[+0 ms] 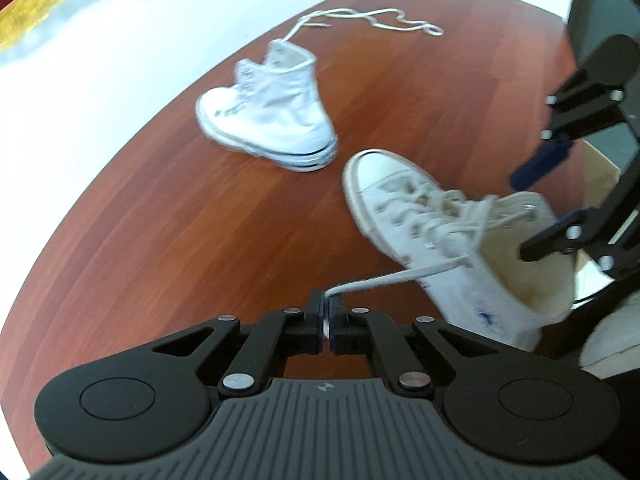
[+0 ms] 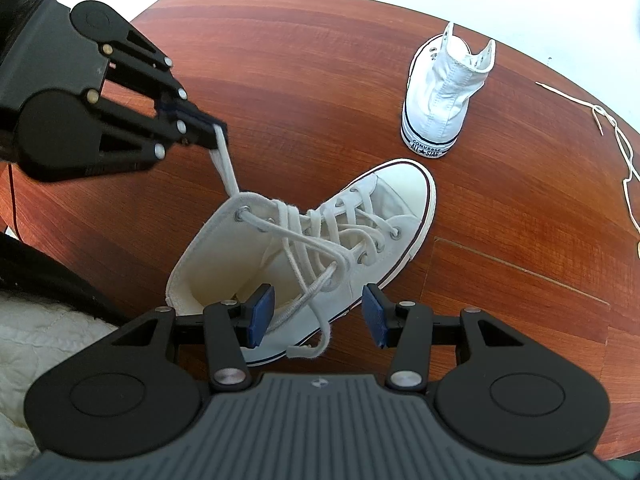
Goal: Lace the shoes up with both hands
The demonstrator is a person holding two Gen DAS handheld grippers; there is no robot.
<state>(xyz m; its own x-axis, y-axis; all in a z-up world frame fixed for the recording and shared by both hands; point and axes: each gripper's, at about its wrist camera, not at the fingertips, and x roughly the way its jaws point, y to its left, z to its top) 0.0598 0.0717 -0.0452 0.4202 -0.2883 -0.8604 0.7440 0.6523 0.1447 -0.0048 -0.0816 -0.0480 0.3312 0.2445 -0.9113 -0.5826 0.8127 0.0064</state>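
Left wrist view: the left gripper (image 1: pixel 327 308) has its jaws pressed together on the end of a white lace (image 1: pixel 394 278), which runs taut to the top eyelets of the near high-top shoe (image 1: pixel 448 236). That shoe lies toward the near edge of the wooden table (image 1: pixel 160 220). A second white shoe (image 1: pixel 268 120) stands further in, with a loose lace (image 1: pixel 372 22) by the far edge. The right gripper (image 1: pixel 532 208) hangs spread at the shoe's collar.

Right wrist view: the right gripper (image 2: pixel 318 314) is spread wide, pinching nothing, with the other lace end (image 2: pixel 316 316) dangling between its blue pads (image 2: pixel 262 314). The left gripper (image 2: pixel 218 128) clamps its lace (image 2: pixel 226 168) tight.
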